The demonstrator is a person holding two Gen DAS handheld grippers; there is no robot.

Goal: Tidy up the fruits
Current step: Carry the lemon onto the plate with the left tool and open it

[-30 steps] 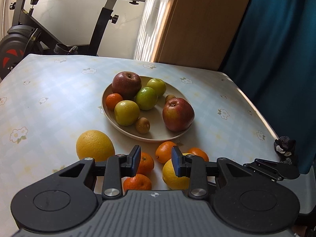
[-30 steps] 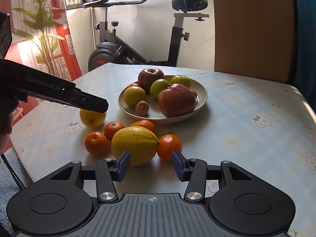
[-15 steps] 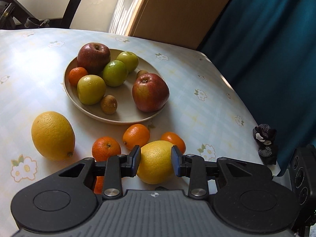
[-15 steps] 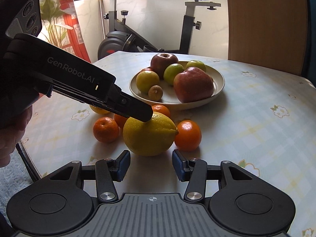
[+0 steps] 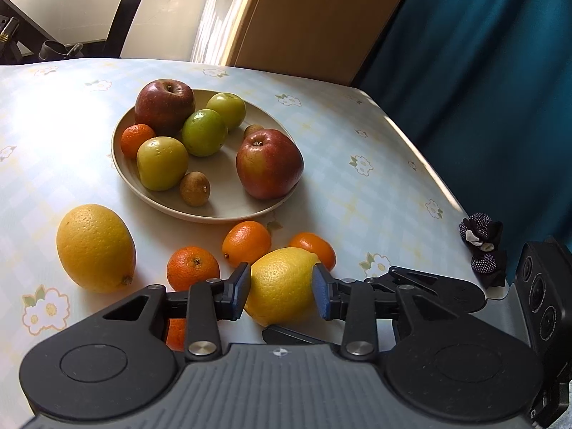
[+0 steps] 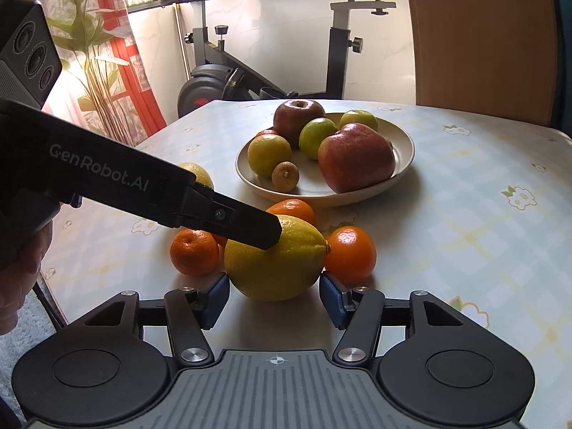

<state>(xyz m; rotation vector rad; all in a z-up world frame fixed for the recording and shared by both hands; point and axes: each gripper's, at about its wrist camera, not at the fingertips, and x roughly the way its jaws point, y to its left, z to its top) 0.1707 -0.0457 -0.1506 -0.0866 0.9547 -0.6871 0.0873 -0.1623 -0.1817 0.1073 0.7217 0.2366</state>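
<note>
lemon [image 5: 282, 286] sits on the table [image 5: 357, 196] between the left gripper [image 5: 281, 291] pads — we read them as closed on its flanks, long axis roughly crosswise. right gripper [image 6: 274, 300] spread, empty — just short of it. left is nearer.

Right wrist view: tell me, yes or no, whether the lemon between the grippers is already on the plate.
No. The lemon lies on the tablecloth in front of the plate, with the left gripper around it.
</note>
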